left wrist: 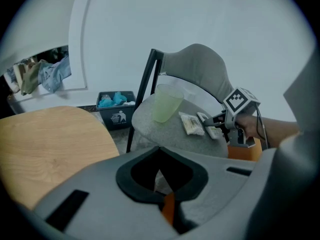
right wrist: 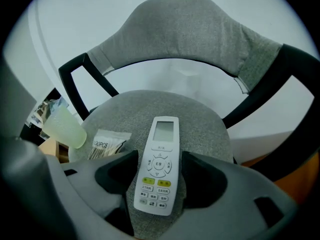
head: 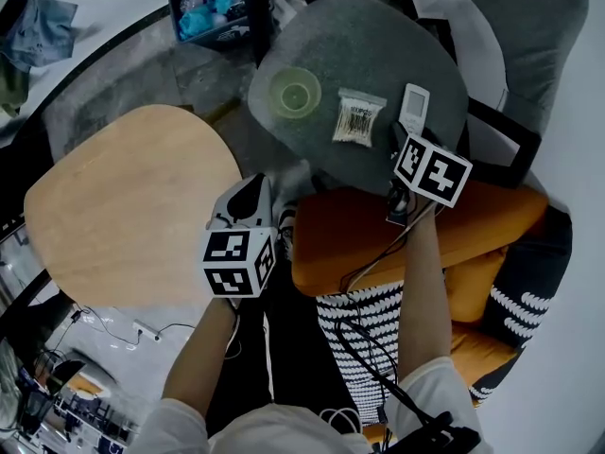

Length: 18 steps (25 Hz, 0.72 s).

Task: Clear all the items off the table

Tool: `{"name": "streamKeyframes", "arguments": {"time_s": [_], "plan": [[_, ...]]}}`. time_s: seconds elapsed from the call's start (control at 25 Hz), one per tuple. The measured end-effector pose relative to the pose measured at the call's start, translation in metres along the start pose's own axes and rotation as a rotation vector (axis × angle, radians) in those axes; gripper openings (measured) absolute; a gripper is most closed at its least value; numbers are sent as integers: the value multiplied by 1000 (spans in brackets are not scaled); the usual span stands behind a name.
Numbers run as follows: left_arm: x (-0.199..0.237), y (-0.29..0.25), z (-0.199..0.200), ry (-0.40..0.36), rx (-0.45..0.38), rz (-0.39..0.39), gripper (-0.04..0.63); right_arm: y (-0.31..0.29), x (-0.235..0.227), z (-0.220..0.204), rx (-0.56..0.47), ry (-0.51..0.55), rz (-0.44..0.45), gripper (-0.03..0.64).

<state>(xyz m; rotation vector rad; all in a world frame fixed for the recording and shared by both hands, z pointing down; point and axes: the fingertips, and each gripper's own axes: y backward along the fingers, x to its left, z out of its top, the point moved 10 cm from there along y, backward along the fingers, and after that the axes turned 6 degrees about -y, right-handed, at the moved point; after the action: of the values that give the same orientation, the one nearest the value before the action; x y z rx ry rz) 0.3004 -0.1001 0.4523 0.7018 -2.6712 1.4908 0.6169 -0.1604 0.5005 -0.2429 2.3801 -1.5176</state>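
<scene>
A white remote control lies flat on the grey chair seat, and my right gripper is open around its lower half, with seat fabric showing between the remote and the right pad. In the head view the remote pokes out ahead of the right gripper. To its left lie a clear packet of cotton swabs and a pale green plastic cup. My left gripper hangs shut and empty between the wooden table and the chair, well back from these items.
A dark bin with blue contents stands on the floor beyond the chair. An orange cushion and a black-and-white patterned fabric lie below the right gripper. The chair's black arm frame curves round the seat.
</scene>
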Motion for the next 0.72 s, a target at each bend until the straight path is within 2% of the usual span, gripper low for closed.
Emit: {"name": "streamKeyframes", "arguments": {"time_s": [0.36,0.72], "plan": [[8,26,-1,33,-13,25,0,26,7,-1,-21,-27,5,291],[20,121,35,57,-110,49,0,116,55,-8,-86,-31,62,291]]}}
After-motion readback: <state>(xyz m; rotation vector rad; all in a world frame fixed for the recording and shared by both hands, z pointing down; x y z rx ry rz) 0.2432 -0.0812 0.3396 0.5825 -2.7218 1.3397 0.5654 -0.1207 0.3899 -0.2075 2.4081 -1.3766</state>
